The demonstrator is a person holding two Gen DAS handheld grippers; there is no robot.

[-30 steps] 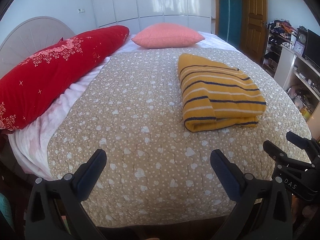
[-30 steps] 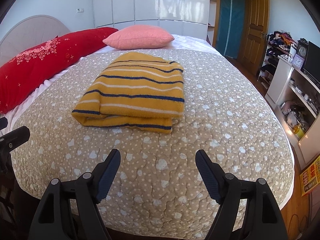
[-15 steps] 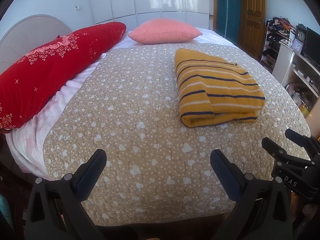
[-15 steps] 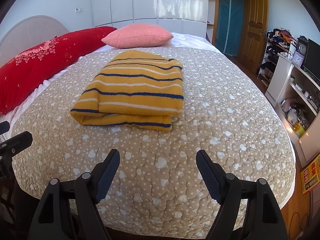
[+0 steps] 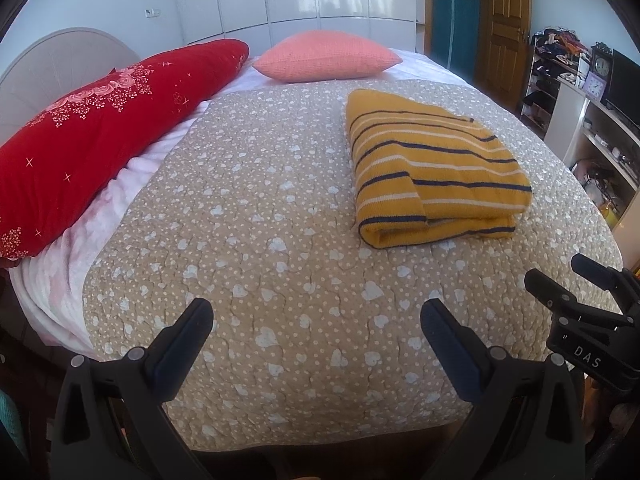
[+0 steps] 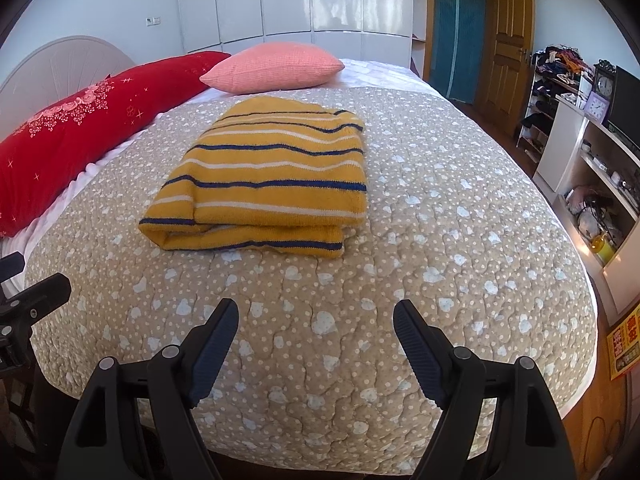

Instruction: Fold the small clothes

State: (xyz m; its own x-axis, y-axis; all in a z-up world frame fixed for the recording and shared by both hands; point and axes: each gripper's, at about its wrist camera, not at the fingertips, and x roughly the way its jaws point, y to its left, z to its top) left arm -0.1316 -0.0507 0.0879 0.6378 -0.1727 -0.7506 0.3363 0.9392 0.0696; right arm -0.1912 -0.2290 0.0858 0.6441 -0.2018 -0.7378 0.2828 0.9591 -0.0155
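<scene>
The yellow sweater [image 6: 264,184] lies folded on the bed [image 6: 440,240] (job looks done), so both tongs, left tongs [image 5: 316,320] and right tongs [image 6: 316,320], hang spread wide, holding nothing.

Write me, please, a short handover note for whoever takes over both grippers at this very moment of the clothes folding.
Left gripper: open, empty, above the near edge of the bed.
Right gripper: open, empty, also at the near edge, facing the garment.
Yellow striped sweater: lies folded in a neat block on the quilt, in front of the pink pillow, right of the red pillow; nothing touches it.
Done: this sweater looks fully folded.
Left: no other loose clothes show on the bed; probably fetch the next piece, or tidy the slightly uneven near edge.
</scene>
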